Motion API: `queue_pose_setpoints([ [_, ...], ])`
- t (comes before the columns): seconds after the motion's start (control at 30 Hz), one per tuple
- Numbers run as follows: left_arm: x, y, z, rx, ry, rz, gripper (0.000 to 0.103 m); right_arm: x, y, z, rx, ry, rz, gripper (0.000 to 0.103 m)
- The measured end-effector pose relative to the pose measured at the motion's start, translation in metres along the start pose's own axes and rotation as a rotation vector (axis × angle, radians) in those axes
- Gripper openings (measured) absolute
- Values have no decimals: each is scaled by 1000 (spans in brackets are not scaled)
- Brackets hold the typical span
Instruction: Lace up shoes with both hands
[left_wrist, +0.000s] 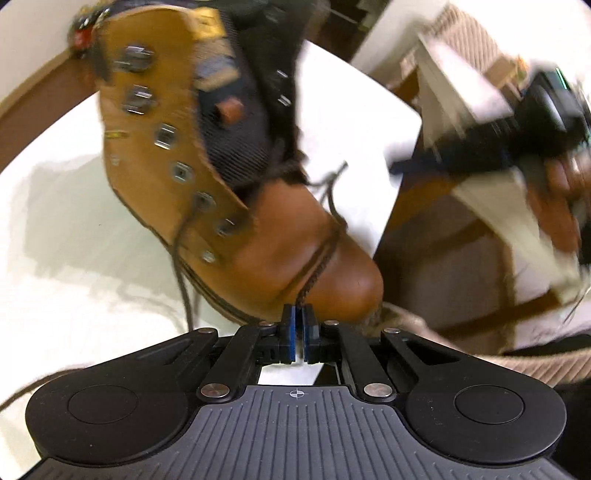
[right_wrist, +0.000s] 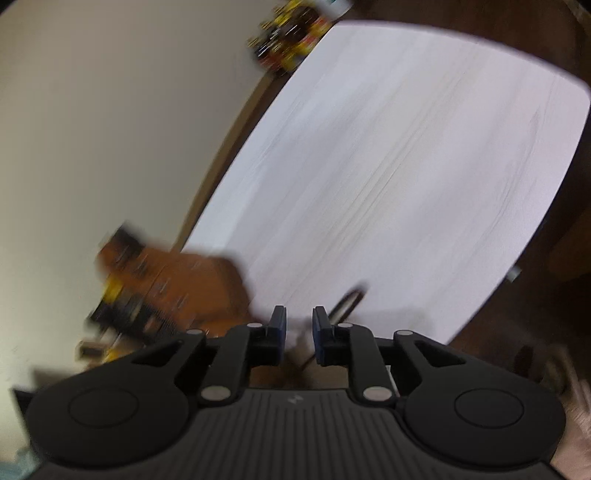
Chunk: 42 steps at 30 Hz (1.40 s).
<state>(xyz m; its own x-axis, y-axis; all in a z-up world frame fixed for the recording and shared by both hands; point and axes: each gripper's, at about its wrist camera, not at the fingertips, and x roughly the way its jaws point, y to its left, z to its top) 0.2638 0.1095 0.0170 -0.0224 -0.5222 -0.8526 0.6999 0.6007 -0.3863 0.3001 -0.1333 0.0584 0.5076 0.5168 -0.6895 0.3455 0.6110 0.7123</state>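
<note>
A tan leather boot (left_wrist: 280, 229) with metal eyelets lies on the white table (left_wrist: 55, 258), its toe towards me. A dark brown lace (left_wrist: 317, 266) runs over the toe and down between the blue pads of my left gripper (left_wrist: 298, 314), which is shut on it. Another strand hangs from a lower eyelet (left_wrist: 184, 258). In the left wrist view my right gripper (left_wrist: 402, 164) is a blur off the table's right edge, held by a hand (left_wrist: 561, 184). In its own view the right gripper (right_wrist: 299, 321) stands open with nothing between its pads; a dark lace streak (right_wrist: 347, 301) lies just beyond its right finger, and the boot (right_wrist: 177, 288) is blurred at the left.
The table's right edge (left_wrist: 391, 206) drops to a brown floor. Striped beige fabric (left_wrist: 472, 44) sits at the upper right. A heap of yellow and black things (right_wrist: 288, 37) lies past the table's far corner. A pale wall (right_wrist: 92, 129) runs along the table's left side.
</note>
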Motion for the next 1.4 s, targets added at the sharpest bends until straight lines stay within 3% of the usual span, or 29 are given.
queue_pose_setpoints([
  [0.1,-3,10,10,-5,17,-43,4,21,25,-30,-152,117,36,18],
  [0.2,-4,10,14,8,31,-59,4,36,51,-52,-312,148,7,18],
  [0.27,-6,8,18,25,40,-70,4,49,79,-73,-523,163,-42,18],
  [0.37,-9,3,20,58,52,-75,4,62,98,-94,-694,168,-93,18],
  [0.53,-13,-7,27,98,58,-82,4,76,110,-108,-789,129,-155,18],
  [0.63,-13,-12,28,115,58,-99,4,79,108,-109,-770,101,-167,17],
  [0.7,-17,-10,28,115,55,-105,4,78,105,-110,-753,94,-157,7],
  [0.8,-23,-8,27,120,45,-118,6,79,103,-108,-701,86,-128,4],
  [0.9,-32,-8,27,139,19,-116,9,67,91,-101,-522,89,-58,4],
  [1.03,-58,3,26,154,-45,-59,12,40,46,-80,-51,35,162,3],
  [1.1,-70,12,25,155,-67,-10,12,26,26,-74,132,-45,262,3],
  [1.17,-78,21,22,167,-82,46,12,8,-2,-74,405,-224,401,3],
  [1.23,-83,24,20,200,-91,93,12,1,-12,-75,514,-328,421,3],
  [1.27,-85,25,19,217,-93,112,12,3,-8,-72,505,-366,397,3],
  [1.4,-87,18,16,301,-82,113,12,17,11,-64,437,-376,402,3],
])
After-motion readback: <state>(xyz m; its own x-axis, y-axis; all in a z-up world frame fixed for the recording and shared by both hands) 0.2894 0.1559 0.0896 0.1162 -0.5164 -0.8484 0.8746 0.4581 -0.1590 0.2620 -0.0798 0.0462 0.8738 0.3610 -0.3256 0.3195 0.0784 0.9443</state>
